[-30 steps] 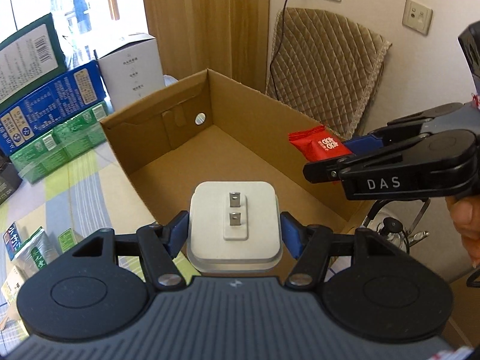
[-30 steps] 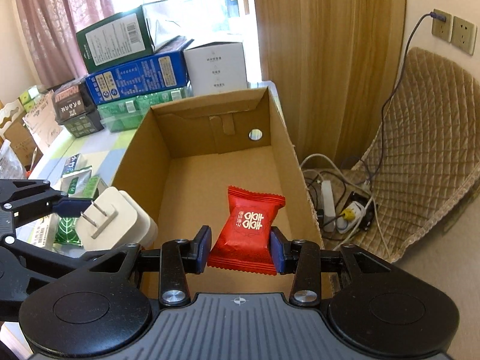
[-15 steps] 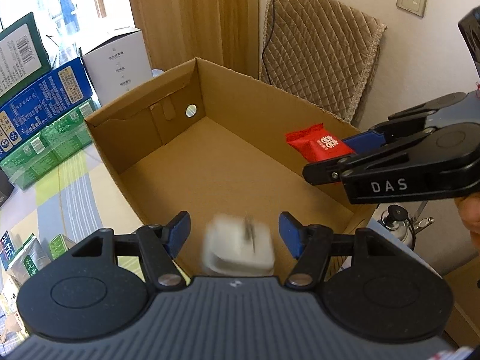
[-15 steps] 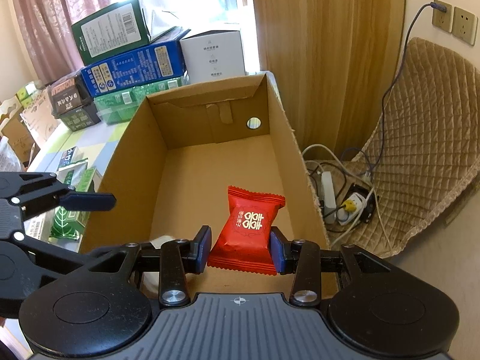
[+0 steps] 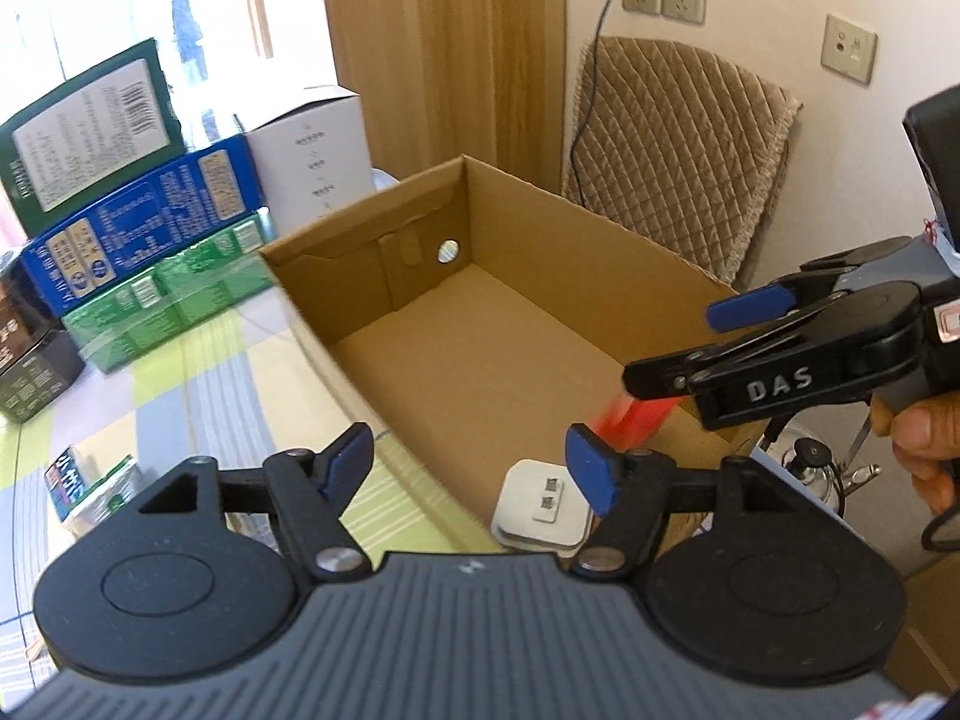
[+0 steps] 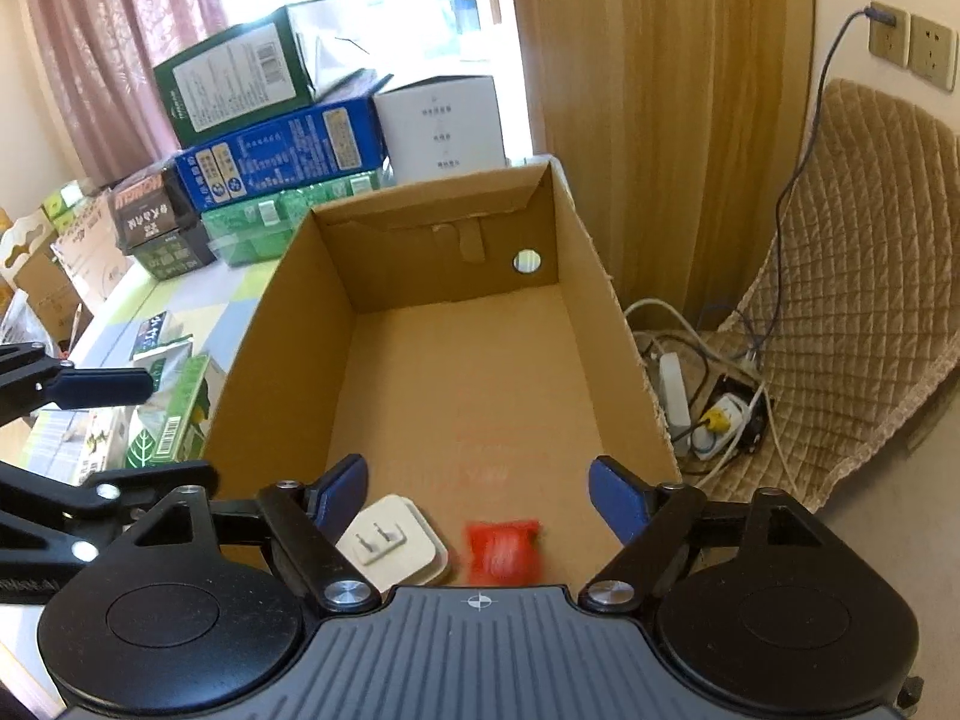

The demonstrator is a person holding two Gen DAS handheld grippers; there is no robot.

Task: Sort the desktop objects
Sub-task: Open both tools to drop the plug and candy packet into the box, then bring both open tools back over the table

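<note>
Spreading apart, the jaws of the right gripper [image 6: 480,486] are opening with nothing pressed between the blue pads; the red candy packet [image 6: 503,551] shows as a motion-blurred smear below and between them, free of both pads, low over the near end of the cardboard box [image 6: 576,252]; whether it is already resting on the box floor I cannot tell. Just left of the packet the white plug adapter [image 6: 396,549] lies on the box floor with its two prongs facing up, close to the right gripper's left finger but not gripped. The left gripper [image 5: 474,468] is opening too, with nothing clamped; its jaws straddle the box's near-left wall, and the adapter sits beside its right pad inside the box. A person's hand [image 5: 921,450] holds the right gripper at the right edge of the left wrist view. Beyond the box's far left corner stands a stack of cartons: a white box [image 6: 444,120], a blue box [image 6: 282,156], a green box [image 6: 240,84]. Small green packets [image 6: 174,414] lie on the checked tablecloth [image 5: 180,378] left of the box; a quilted chair [image 6: 852,276] and a power strip [image 6: 672,384] are at the right.
</note>
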